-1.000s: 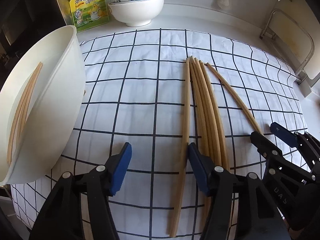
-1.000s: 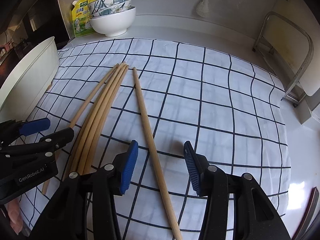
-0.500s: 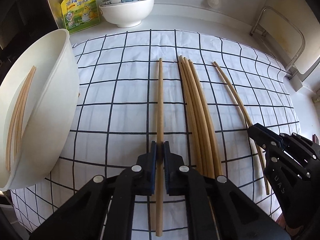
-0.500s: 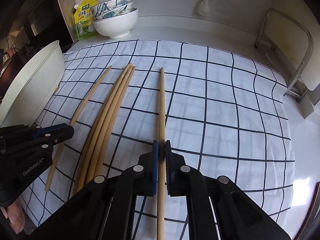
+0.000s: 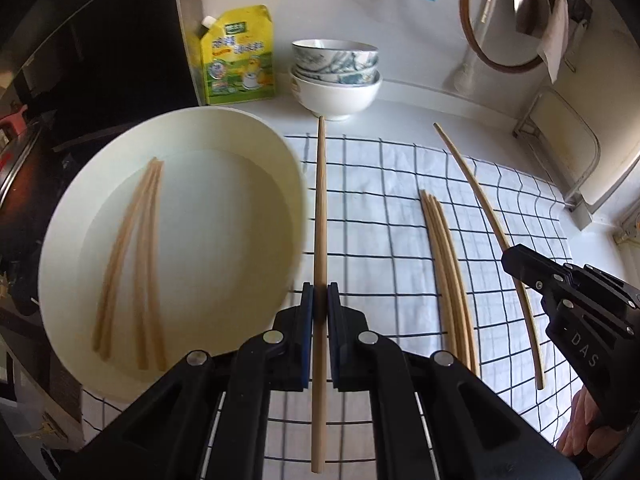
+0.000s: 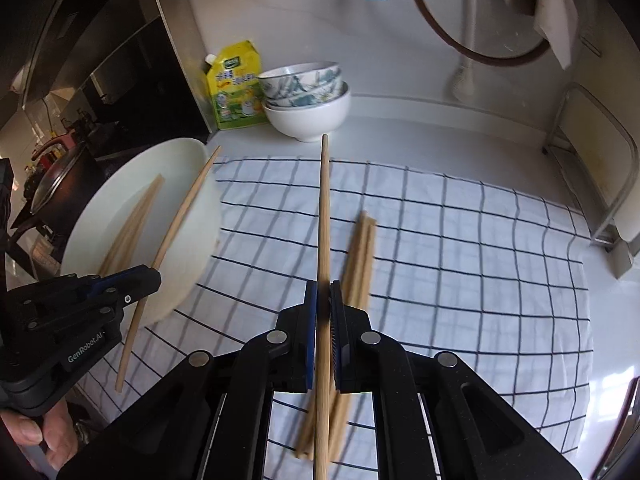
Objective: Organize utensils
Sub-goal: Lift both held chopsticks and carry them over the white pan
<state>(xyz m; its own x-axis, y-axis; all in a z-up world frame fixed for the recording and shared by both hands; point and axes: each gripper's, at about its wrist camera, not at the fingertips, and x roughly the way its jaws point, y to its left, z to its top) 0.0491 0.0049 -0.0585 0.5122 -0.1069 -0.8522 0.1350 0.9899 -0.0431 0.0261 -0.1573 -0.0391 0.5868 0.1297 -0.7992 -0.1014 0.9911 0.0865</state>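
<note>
The left gripper clamps one chopstick, the white basin just to its left. The right gripper pinches another chopstick above the checked cloth.

Top left there's a yellow refill pouch, stacked bowls right beside it, checkered cloth below.

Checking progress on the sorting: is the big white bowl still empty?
No: in the left wrist view the white bowl already holds several chopsticks lying on its bottom.
</note>
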